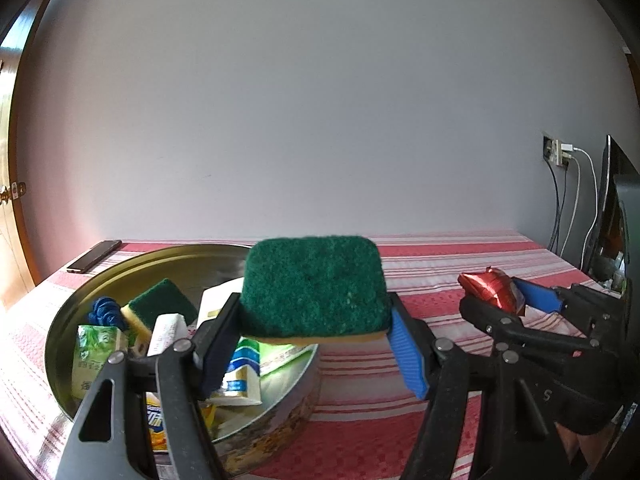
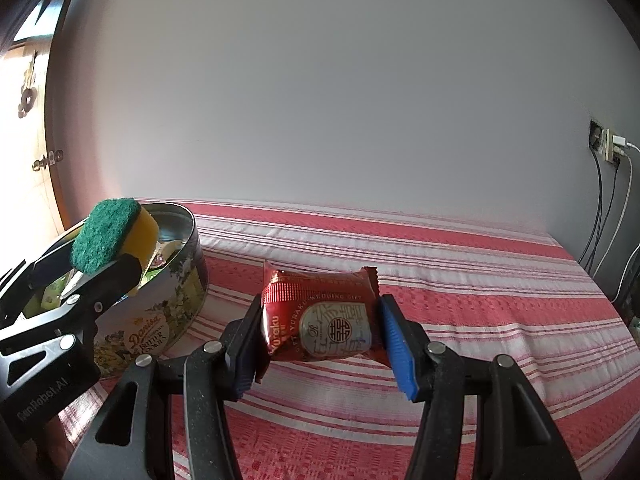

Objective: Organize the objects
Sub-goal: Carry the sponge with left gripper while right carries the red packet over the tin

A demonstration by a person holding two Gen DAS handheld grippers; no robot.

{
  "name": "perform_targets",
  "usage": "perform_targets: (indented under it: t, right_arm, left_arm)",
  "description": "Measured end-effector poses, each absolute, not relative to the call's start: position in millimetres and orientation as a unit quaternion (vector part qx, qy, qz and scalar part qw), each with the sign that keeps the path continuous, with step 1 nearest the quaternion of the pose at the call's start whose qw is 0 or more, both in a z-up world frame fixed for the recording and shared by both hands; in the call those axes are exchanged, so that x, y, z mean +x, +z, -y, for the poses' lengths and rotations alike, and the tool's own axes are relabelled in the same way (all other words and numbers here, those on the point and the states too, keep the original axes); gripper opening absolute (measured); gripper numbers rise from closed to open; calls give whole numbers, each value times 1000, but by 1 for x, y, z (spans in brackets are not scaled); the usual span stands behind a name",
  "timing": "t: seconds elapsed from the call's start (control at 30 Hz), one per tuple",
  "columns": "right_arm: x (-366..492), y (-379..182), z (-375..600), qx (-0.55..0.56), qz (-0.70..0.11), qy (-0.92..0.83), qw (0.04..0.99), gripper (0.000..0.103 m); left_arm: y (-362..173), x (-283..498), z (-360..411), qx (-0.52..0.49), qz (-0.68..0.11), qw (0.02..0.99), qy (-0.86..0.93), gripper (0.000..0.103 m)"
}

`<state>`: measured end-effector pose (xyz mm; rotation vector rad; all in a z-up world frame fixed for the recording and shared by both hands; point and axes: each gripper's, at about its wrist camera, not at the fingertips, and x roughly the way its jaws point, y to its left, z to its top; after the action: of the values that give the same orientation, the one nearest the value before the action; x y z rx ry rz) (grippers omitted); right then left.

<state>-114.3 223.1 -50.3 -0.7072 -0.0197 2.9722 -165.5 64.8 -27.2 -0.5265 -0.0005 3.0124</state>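
My left gripper (image 1: 316, 332) is shut on a green-and-yellow scouring sponge (image 1: 314, 286), held above the right rim of a round cookie tin (image 1: 280, 420). The tin holds several items: another sponge (image 1: 160, 308), a blue object (image 1: 105, 312), packets and boxes. My right gripper (image 2: 320, 344) is shut on a red snack packet (image 2: 320, 316), held above the striped cloth to the right of the tin (image 2: 160, 320). The right gripper (image 1: 516, 300) with its red packet (image 1: 490, 288) also shows in the left wrist view. The left gripper's sponge (image 2: 106, 238) shows in the right wrist view.
A red-and-white striped cloth (image 2: 460, 280) covers the table. A dark phone (image 1: 94, 255) lies at the far left corner. A wall socket with cables (image 2: 612, 148) is on the right, and a dark screen (image 1: 612, 216) stands at the table's right end.
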Motion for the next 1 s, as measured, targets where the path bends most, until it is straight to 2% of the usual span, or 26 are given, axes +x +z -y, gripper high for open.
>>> perform_targets:
  t: [0.57,1.0]
  right_arm:
    - [-128,-49,-206,-222,32,974,14,57]
    - [-121,-26,-177,-194,53,979,-19,57]
  left_arm:
    - [-26,-164,-26,-188,22,17,982,69]
    - [-12,-150,0,-174,23,-4,984,69]
